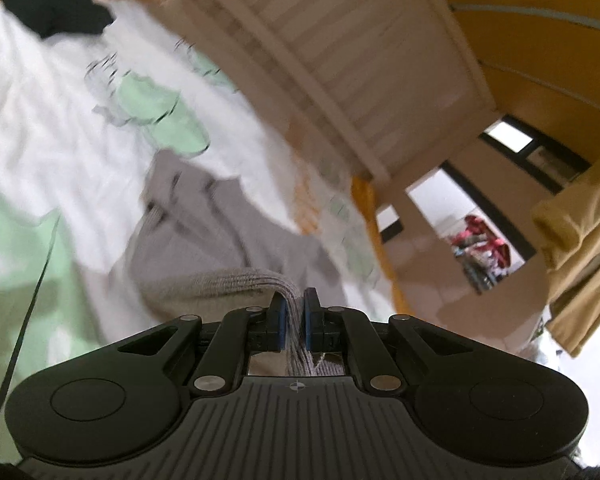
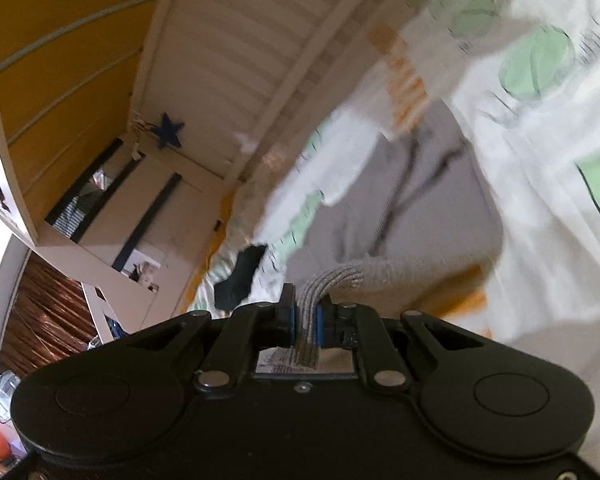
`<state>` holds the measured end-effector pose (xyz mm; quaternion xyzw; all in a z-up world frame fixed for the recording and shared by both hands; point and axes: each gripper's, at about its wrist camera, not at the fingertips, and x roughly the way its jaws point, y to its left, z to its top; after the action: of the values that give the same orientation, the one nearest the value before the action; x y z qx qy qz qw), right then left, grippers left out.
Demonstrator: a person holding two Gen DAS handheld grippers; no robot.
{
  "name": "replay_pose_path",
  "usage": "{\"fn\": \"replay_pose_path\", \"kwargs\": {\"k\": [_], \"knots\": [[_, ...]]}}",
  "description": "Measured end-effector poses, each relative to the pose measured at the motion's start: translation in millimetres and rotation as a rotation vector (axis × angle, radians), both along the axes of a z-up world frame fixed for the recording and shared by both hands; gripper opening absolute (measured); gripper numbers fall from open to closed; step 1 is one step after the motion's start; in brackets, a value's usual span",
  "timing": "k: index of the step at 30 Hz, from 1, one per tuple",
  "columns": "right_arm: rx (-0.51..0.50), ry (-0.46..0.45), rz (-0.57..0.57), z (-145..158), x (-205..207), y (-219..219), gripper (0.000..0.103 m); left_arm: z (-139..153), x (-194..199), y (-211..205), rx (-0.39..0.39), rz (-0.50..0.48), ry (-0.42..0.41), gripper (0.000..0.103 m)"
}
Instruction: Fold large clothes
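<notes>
I am pinching the grey sweater's (image 1: 220, 240) ribbed hem in my left hand-held gripper (image 1: 295, 310) and right hand-held gripper (image 2: 306, 314) above the bed (image 1: 40, 120).

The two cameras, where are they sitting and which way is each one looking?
Left wrist view: sits on the left tongs, looking along them at the grey sweater on the white bedsheet; the tongs pinch its ribbed hem.
Right wrist view: sits on the right tongs, looking at the same grey sweater, also pinching its hem.
Both views share the sweater, the bedsheet, the white slatted bed frame and a black garment.
</notes>
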<state>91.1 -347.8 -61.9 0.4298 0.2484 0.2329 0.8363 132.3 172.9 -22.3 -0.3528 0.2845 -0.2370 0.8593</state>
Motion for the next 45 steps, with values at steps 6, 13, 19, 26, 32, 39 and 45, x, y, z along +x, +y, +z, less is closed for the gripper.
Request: {"fn": "replay_pose_path", "kwargs": {"k": [6,13,19,26,32,39,45], "knots": [[-0.038,-0.089,-0.024,26.9,51.9,-3.0,0.019,27.6,50.7,-2.0,0.018,0.017,-0.089,0.008],[-0.098,-0.098,-0.073,38.0,136.7,-1.2,0.019,36.1,132.3,-16.8,0.062,0.056,-0.112,0.008],[-0.171,-0.01,-0.109,17.6,207.6,3.0,0.019,0.1,201.5,-32.1,0.152,0.1,-0.012,0.008],[-0.283,0.109,-0.147,-25.3,253.2,7.9,0.027,-47.5,237.6,-38.6,0.23,0.111,0.1,0.033],[-0.245,0.05,-0.192,-26.5,243.5,-0.6,0.088,-33.6,229.2,-24.6,0.182,0.148,0.022,0.075],[-0.465,-0.065,-0.145,10.6,218.9,38.1,0.088,4.2,199.5,-71.4,0.455,0.067,-0.096,0.084],[-0.73,-0.103,-0.004,11.6,208.9,116.9,0.088,-21.9,175.3,-128.8,0.642,-0.075,-0.044,0.084]]}}
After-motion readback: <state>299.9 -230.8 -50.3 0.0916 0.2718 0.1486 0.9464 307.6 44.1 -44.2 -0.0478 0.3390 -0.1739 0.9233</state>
